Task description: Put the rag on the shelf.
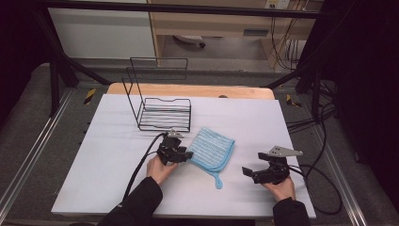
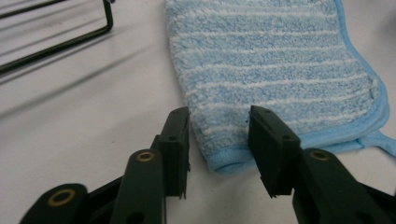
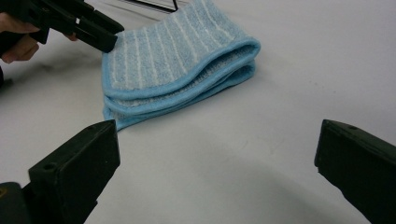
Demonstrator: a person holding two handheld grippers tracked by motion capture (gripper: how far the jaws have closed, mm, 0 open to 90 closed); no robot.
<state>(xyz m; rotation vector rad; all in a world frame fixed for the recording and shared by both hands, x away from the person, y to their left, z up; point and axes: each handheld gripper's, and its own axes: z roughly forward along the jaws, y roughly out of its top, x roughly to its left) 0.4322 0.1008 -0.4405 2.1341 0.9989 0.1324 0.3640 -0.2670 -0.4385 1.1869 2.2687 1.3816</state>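
Note:
A folded light-blue cloth (image 1: 211, 148) with white stripes lies flat on the white table, its hanging loop toward the front. My left gripper (image 1: 187, 154) sits low at the cloth's left corner. In the left gripper view the jaws (image 2: 218, 135) stand a little apart with the near corner of the cloth (image 2: 271, 60) between them; I see no pinch in the fabric. My right gripper (image 1: 253, 163) rests near the table's front right, jaws wide open and nothing between them (image 3: 215, 158). From there the cloth (image 3: 173, 51) lies ahead, with the left gripper (image 3: 100, 39) at its far left corner.
A black wire rack (image 1: 162, 113) stands behind the cloth at the table's back middle; its wires (image 2: 60, 44) show at the upper left of the left gripper view. The white table sheet (image 1: 117, 155) spreads around everything. Cables (image 1: 324, 188) trail off the right edge.

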